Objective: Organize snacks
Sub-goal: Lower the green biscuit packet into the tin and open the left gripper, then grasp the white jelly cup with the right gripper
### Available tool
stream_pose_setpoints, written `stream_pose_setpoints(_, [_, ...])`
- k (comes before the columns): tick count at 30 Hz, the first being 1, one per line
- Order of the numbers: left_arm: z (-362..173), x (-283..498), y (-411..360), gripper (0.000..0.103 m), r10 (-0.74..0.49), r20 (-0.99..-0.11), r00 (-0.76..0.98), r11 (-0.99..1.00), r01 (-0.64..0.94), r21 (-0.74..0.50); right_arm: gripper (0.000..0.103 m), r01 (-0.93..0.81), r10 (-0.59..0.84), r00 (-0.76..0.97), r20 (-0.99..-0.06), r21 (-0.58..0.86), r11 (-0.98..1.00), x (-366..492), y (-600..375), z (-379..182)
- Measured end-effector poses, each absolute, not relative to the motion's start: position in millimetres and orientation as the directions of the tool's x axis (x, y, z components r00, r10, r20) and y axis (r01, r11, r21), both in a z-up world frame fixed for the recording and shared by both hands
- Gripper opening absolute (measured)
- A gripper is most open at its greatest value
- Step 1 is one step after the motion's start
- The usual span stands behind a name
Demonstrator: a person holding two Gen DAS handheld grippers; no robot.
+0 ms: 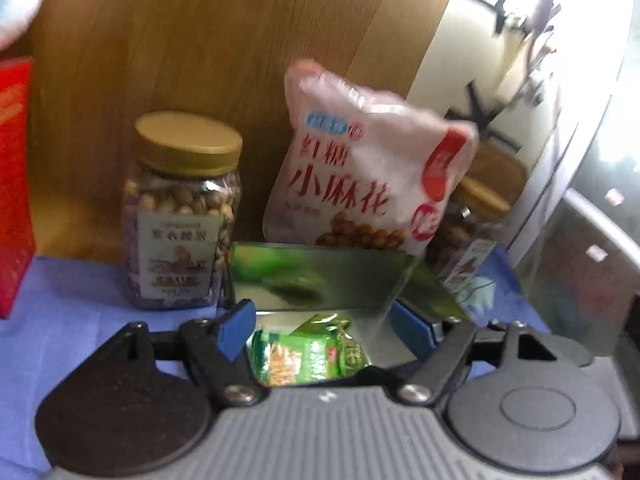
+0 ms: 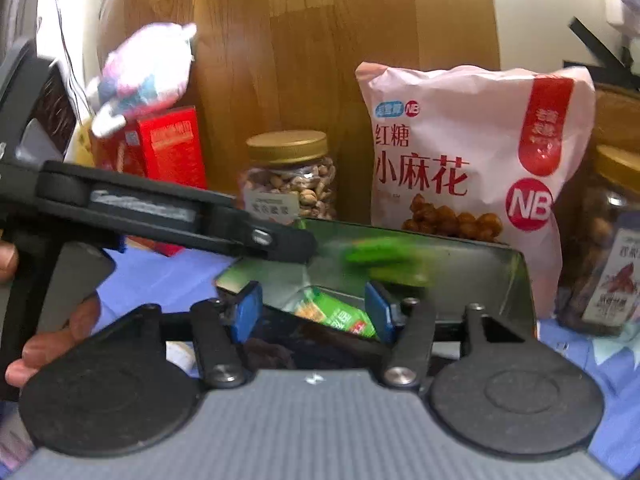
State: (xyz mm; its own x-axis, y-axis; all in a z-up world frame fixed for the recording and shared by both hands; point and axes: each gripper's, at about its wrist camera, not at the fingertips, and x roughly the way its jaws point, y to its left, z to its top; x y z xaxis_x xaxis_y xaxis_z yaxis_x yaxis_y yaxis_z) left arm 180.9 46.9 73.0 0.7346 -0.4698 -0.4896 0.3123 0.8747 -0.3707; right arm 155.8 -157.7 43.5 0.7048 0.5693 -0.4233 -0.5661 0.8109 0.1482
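Packet (image 1: pixel 308 354) inside tin (image 1: pixel 320 280), six o'clock from pink bag (image 1: pixel 368 168). Left gripper (image 1: pixel 324 330), right gripper (image 2: pixel 314 310): both spread, empty. Likely mid-filling; next, fetching another snack.

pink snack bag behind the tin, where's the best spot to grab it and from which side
Grip the pink snack bag by its flat crimped top seam, coming from above. It stands upright against the wooden panel, with the open tin blocking its lower front and a nut jar close on its right. The puffy middle would likely slip or crush the snacks; the seam gives the tongs a thin, firm edge.
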Motion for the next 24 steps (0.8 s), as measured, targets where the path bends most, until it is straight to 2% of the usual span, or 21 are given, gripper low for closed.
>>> stream_pose_setpoints(3, [76,155,78,0.077,-0.486,-0.451,0.749,0.852,0.291,-0.436,0.059,-0.579,0.609,0.689,-0.393,0.207,0.789,141,-169,49])
stream_pose_setpoints(5, [71,141,98,0.077,-0.473,-0.456,0.754,0.847,0.246,-0.472,0.058,-0.599,0.659,0.641,-0.393,0.280,0.750,134,-170,48])
stream_pose_setpoints(8, [51,124,123,0.077,-0.436,-0.495,0.751,0.846,0.155,-0.511,0.050,-0.628,0.747,0.504,-0.434,0.409,0.662,135,-154,39])
stream_pose_setpoints(10, [38,114,135,0.077,-0.423,-0.512,0.747,0.839,0.110,-0.533,0.049,-0.631,0.761,0.433,-0.483,0.440,0.638,141,-133,32])
stream_pose_setpoints(16, [14,75,166,0.077,-0.408,-0.501,0.763,0.797,0.030,-0.604,0.049,-0.645,0.686,0.351,-0.637,0.366,0.671,168,-75,18])
stream_pose_setpoints(18, [11,62,175,0.077,-0.402,-0.492,0.773,0.786,0.016,-0.618,0.038,-0.665,0.661,0.323,-0.677,0.334,0.668,172,-60,13])
stream_pose_setpoints(19, [12,57,179,0.077,-0.401,-0.485,0.777,0.782,0.014,-0.624,0.037,-0.688,0.647,0.321,-0.692,0.299,0.662,170,-53,13])
stream_pose_setpoints(22, [15,37,188,0.077,-0.406,-0.454,0.793,0.770,0.029,-0.637,0.036,-0.751,0.645,0.330,-0.689,0.222,0.622,152,-41,23])
stream_pose_setpoints(24, [20,24,192,0.077,-0.430,-0.419,0.800,0.751,0.059,-0.657,0.036,-0.809,0.711,0.302,-0.635,0.224,0.544,128,-42,37])
